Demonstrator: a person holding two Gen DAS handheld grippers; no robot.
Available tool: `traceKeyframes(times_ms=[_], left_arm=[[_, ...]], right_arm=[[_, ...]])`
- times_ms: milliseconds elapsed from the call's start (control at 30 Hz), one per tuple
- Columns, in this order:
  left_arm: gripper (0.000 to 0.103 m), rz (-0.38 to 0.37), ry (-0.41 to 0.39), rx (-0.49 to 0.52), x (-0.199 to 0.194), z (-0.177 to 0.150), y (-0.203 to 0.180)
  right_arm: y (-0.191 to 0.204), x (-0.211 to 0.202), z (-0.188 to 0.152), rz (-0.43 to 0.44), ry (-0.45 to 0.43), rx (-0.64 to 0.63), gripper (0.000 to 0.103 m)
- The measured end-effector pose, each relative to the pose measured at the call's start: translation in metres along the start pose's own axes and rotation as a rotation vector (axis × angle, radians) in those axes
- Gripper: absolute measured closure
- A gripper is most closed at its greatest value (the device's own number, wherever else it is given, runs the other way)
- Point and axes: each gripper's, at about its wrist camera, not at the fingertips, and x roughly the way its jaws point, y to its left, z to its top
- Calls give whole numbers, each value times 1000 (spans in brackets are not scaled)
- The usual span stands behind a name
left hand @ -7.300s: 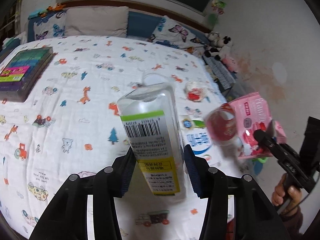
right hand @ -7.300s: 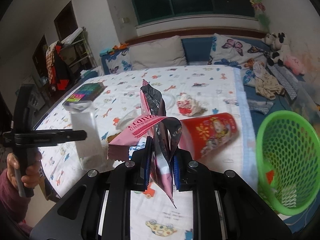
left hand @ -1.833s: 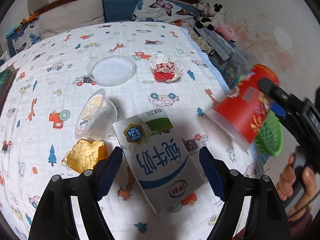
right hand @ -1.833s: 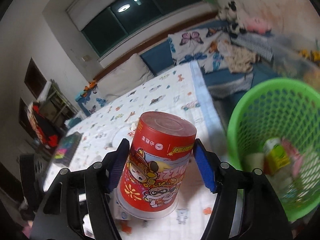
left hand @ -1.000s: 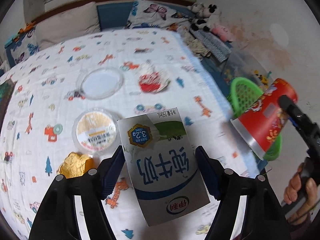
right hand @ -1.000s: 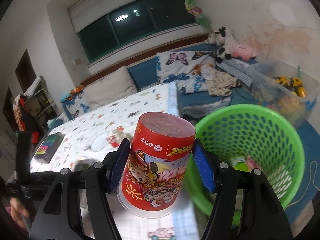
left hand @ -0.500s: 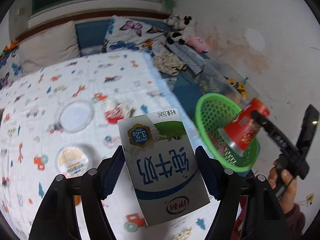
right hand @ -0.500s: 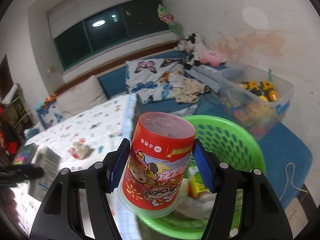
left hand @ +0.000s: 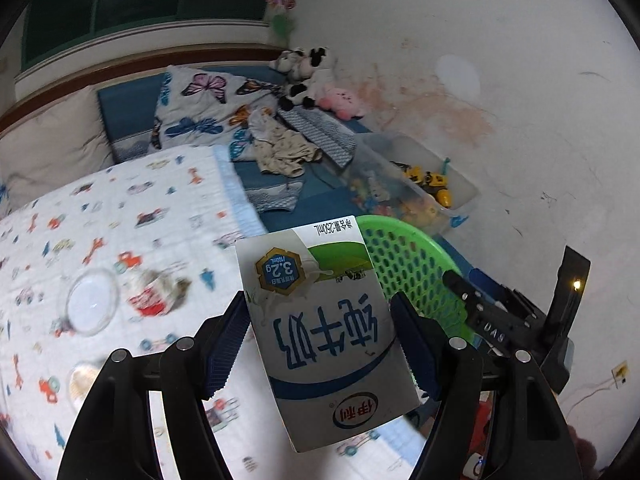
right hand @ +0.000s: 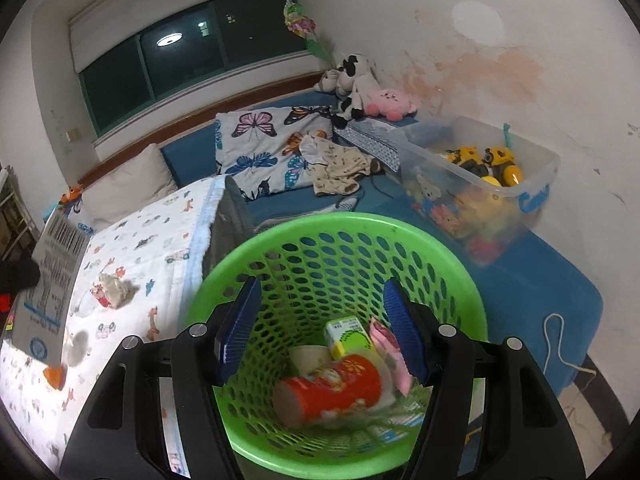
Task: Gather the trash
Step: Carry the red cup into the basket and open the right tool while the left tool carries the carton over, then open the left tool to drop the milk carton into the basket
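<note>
My left gripper (left hand: 320, 336) is shut on a white and blue milk carton (left hand: 324, 332) and holds it in the air over the bed's right edge, near the green basket (left hand: 404, 256). The carton also shows at the far left of the right wrist view (right hand: 44, 284). My right gripper (right hand: 320, 336) is open and empty, right above the green basket (right hand: 280, 232). The red cup (right hand: 328, 390) lies on its side inside the basket with a yellow-green box (right hand: 348, 336) and a pink wrapper (right hand: 390, 350). A crumpled red and white wrapper (left hand: 160, 292) and a clear lid (left hand: 92, 300) lie on the bed.
The bed with a cartoon-print sheet (left hand: 120, 216) is to the left. A clear bin of toys (right hand: 480, 184) stands against the wall behind the basket. Pillows, clothes (right hand: 340, 164) and plush toys (right hand: 360, 88) lie on the blue mat. A white cord (right hand: 560, 344) lies on the floor.
My right gripper has opened and the red cup has dropped into the basket. My left gripper has carried the milk carton to the right, closer to the basket.
</note>
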Motion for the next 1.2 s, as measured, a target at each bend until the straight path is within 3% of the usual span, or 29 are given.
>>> traceKeyframes(times_ms=[267,633,700,733,767,1000,1200], left_arm=[[33,-47,20,26,27,8,-25],[32,-52,85,45,73,9,-46],[30,-54,100,48,78,7,-48],[24,-54,103,47,80,7,-48],[20,-51,101,46,81,6,-47],[20,-58,83,57,65,0,-42],[20,-3,51,56,36,-12,-20]], right_arm=[[-14,-16,-5,5,-11,29,38],[-13,-38,-18,22,-28,34,34],[-12,-40,-19,20,-33,27,34],[-11,-42,-20,22,-35,26,34],[-10,-43,-21,22,-36,26,34],[-3,-48,-22,47,-37,25,33],[19,-48,-24,90,-25,-11,31]])
